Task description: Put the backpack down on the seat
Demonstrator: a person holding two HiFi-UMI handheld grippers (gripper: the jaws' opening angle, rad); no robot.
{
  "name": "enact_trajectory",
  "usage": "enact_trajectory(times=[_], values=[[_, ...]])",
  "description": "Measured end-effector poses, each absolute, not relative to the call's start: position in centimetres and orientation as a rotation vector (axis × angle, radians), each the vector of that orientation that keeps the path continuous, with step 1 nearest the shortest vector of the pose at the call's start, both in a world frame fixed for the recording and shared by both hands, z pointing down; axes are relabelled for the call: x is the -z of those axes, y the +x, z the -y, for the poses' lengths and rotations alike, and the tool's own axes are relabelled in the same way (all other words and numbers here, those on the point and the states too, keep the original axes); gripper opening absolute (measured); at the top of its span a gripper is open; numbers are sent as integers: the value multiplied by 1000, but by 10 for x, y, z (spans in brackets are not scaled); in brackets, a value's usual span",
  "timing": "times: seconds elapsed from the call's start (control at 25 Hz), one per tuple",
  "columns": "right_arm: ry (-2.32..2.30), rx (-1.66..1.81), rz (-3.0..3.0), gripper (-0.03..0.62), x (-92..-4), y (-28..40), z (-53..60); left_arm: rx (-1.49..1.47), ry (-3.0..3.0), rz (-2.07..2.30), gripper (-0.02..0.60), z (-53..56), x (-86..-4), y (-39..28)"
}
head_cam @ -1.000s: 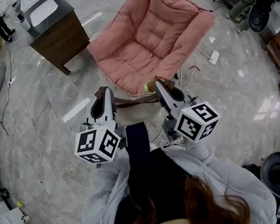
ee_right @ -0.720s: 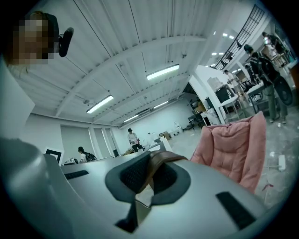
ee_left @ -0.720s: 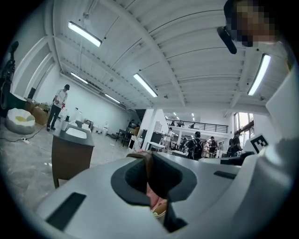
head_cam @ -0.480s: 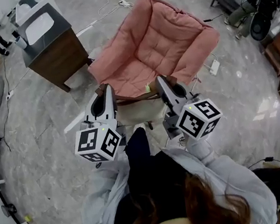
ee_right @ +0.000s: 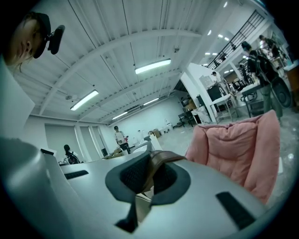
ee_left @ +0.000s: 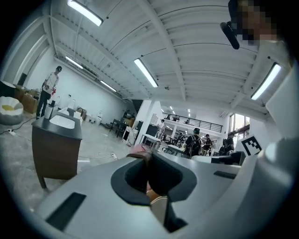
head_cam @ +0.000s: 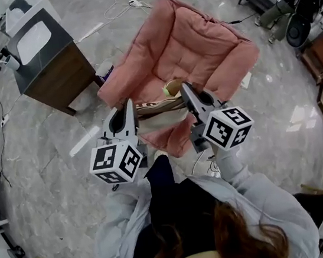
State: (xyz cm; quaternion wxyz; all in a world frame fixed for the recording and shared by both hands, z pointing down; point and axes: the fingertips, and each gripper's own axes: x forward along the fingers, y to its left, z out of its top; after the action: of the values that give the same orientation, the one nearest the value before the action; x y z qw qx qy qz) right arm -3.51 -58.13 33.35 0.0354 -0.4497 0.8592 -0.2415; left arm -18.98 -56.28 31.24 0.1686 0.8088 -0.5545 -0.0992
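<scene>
Head view: a person holds a cream fabric backpack (head_cam: 154, 126) by its brown straps (head_cam: 153, 105) over the front edge of the pink quilted cushion seat (head_cam: 196, 37). It is slung between the left gripper (head_cam: 127, 107) and the right gripper (head_cam: 187, 90).

Left gripper view: the jaws are clamped tight on one of the brown straps (ee_left: 142, 155).

Right gripper view: the jaws pinch the other of the brown straps (ee_right: 161, 158), and the seat (ee_right: 233, 144) rises just beyond.

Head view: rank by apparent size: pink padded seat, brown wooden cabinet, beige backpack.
1. pink padded seat, largest.
2. brown wooden cabinet.
3. beige backpack, smallest as seen, but only partly visible and nearer the camera.
</scene>
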Motion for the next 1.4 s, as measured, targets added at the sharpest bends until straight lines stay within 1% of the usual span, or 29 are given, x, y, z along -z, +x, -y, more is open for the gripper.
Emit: enact_trajectory(times=[0.36,0.64,0.84,1.08,1.2,1.4], values=[[-1501,864,-2650,9,-381,-22,658,183,2260,1434,26,640,-363,-176],[-1600,876,-2678,9,-412,2,673,131,2242,1345,26,658,-399,-150],[-1623,960,-2714,8,-456,23,636,70,2157,1324,26,624,-452,-129],[-1563,1155,-2719,8,-521,58,553,-56,1989,1324,26,541,-535,-93],[-1541,1148,-2784,9,-536,65,518,-51,1951,1341,26,505,-548,-85],[-1502,1240,-2743,9,-546,82,472,-68,1916,1352,26,460,-561,-70]])
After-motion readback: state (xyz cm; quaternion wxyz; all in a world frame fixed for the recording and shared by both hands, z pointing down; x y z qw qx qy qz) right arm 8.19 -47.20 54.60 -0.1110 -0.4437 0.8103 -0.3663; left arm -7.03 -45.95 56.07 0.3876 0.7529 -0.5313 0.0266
